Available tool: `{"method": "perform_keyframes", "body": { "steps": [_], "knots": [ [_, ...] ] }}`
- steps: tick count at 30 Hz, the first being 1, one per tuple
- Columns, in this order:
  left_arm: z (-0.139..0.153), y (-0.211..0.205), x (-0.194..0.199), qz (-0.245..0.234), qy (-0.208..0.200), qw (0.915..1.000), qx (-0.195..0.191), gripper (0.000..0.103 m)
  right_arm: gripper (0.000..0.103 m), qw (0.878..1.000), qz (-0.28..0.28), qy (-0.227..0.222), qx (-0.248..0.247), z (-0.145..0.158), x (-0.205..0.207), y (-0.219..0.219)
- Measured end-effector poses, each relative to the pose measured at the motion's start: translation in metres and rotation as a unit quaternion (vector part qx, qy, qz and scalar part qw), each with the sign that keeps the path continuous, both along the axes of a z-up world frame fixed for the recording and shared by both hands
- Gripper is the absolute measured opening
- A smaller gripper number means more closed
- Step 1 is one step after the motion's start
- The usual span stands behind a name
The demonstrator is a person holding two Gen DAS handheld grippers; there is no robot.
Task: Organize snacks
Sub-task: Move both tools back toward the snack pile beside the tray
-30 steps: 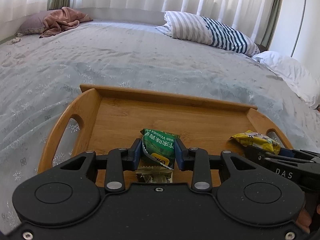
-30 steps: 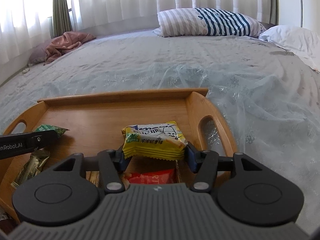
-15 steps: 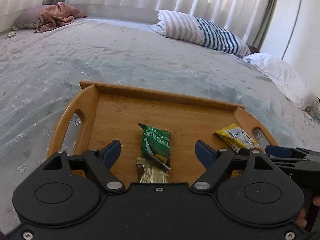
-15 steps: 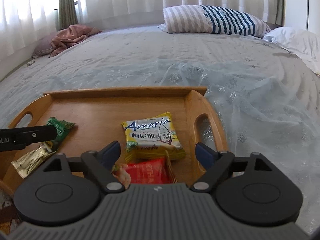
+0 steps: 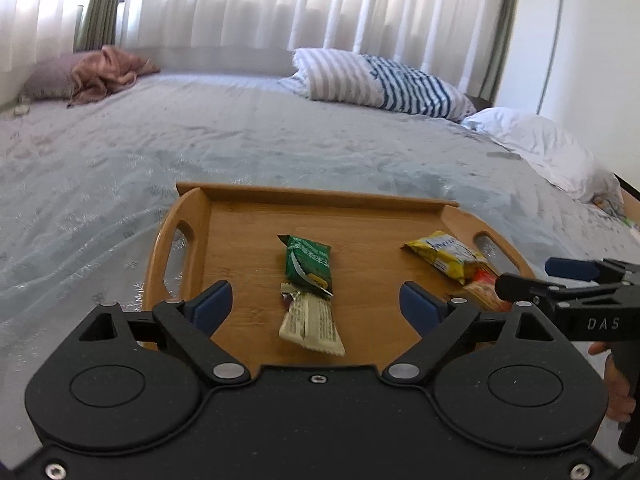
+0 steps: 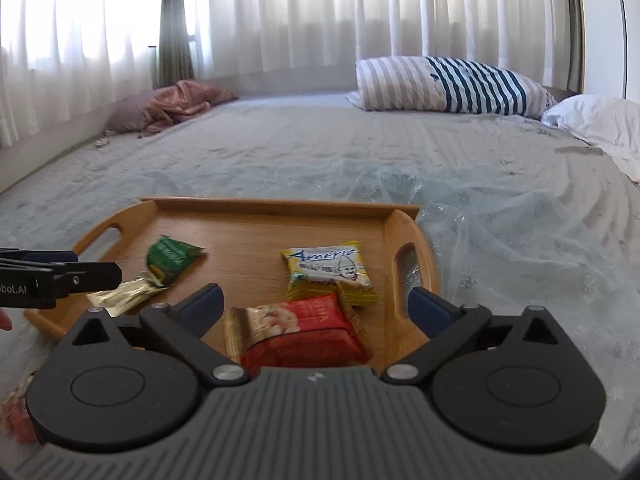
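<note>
On the bed (image 5: 280,140), covered with a pale grey-blue spread, sits a wooden tray (image 5: 320,196) with a cut-out handle at each end. Four snack packets lie on its floor. Toward the tray's left part, a green packet (image 5: 309,262) overlaps the top of a cream and gold packet (image 5: 310,322) that lies nearer the camera. Toward the right part, a yellow packet (image 6: 330,270) rests with its near edge on a red packet (image 6: 298,330), just beside the right handle.

Left tool (image 5: 316,300) hangs over the near edge of the tray with its jaws spreading wide; the green and cream packets lie on the tray between and below the blue pads, untouched by them. Right tool (image 6: 316,306) hovers likewise, its jaws also opening, with the red and yellow packets lying free on the tray beneath the gap. Each tool shows at the edge of the other's view.

At the far side of the bed lie a striped pillow (image 6: 448,84), a white pillow (image 6: 600,124) and a crumpled pink cloth (image 6: 176,100), below white curtains (image 6: 320,12).
</note>
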State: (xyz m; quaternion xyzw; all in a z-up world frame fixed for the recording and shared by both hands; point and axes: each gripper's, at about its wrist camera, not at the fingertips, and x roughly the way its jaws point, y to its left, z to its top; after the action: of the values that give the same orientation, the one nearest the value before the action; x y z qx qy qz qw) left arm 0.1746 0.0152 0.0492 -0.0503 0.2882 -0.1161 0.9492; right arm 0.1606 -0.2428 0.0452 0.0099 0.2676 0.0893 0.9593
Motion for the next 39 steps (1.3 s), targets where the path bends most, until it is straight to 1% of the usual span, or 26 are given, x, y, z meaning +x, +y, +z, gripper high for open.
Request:
{"method": "perform_keyframes", "body": {
  "steps": [8,12,16,30,39],
  "knots": [
    [0.002,-0.001,-0.044,-0.016,-0.03,0.9994,0.011,0.093,0.103,1.0,0.01,-0.015,-0.001,-0.001,-0.03,0.003],
    [-0.001,0.001,-0.061,-0.017,-0.034,0.999,0.024,0.094,0.103,1.0,0.012,-0.021,0.005,-0.003,-0.044,0.004],
    [-0.005,0.004,-0.075,-0.013,-0.036,0.999,0.022,0.094,0.103,0.999,0.015,-0.029,0.003,-0.008,-0.056,0.008],
    [-0.017,0.013,-0.109,-0.001,-0.054,0.9978,0.037,0.094,0.103,0.997,0.042,-0.062,-0.017,-0.022,-0.096,0.034],
    [-0.022,0.022,-0.13,0.016,-0.071,0.9967,0.037,0.094,0.103,0.996,0.057,-0.061,-0.018,-0.034,-0.108,0.05]
  ]
}}
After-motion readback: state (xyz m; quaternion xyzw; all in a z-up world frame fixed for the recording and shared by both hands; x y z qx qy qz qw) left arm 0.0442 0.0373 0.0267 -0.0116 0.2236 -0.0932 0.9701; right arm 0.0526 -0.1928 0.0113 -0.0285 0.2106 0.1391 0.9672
